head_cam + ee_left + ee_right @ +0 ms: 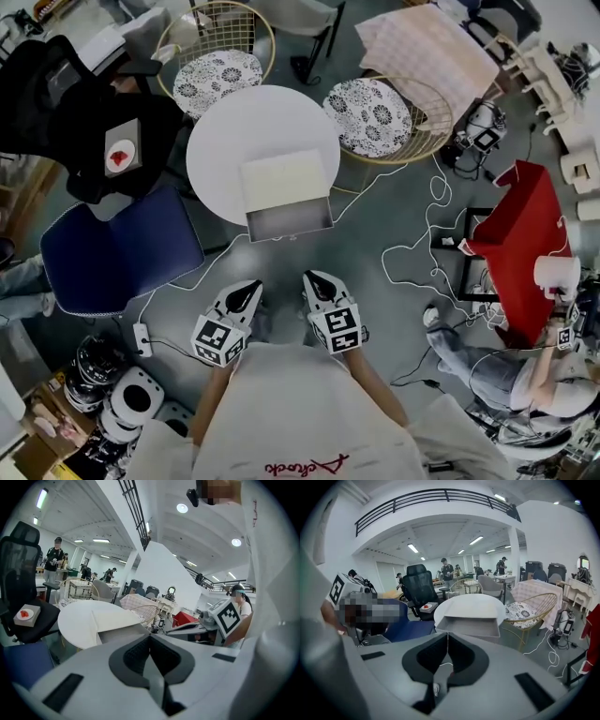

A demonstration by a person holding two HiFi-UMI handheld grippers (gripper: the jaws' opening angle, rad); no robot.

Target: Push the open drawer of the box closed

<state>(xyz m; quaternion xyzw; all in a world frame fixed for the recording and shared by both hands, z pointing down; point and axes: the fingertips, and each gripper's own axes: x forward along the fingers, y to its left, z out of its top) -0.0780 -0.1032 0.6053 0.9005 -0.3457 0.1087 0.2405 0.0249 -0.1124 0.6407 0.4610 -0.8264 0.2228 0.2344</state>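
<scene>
1. Holding both tools close to my body, well short of the table [223,141]: the left gripper [251,289] and the right gripper [313,279] each have their jaws pressed together, with nothing between them.
2. The box [284,174] sits at the table's near edge. Its drawer [289,223] is pulled out toward me and overhangs that edge.
3. Risk: the box looks light and unfixed. A push on the drawer front may slide the whole box across the top instead of seating the drawer.
4. Risk: a push to one side of the front could skew the drawer and jam it part-way.
5. Risk: loose cables [410,249] lie on the floor nearby and could snag a foot as I step in.
6. Not visible: the drawer's runners, the box's far side, and whether anything anchors the box.
7. The left gripper view shows only a corner of the drawer, because my own jaws block the rest.
</scene>
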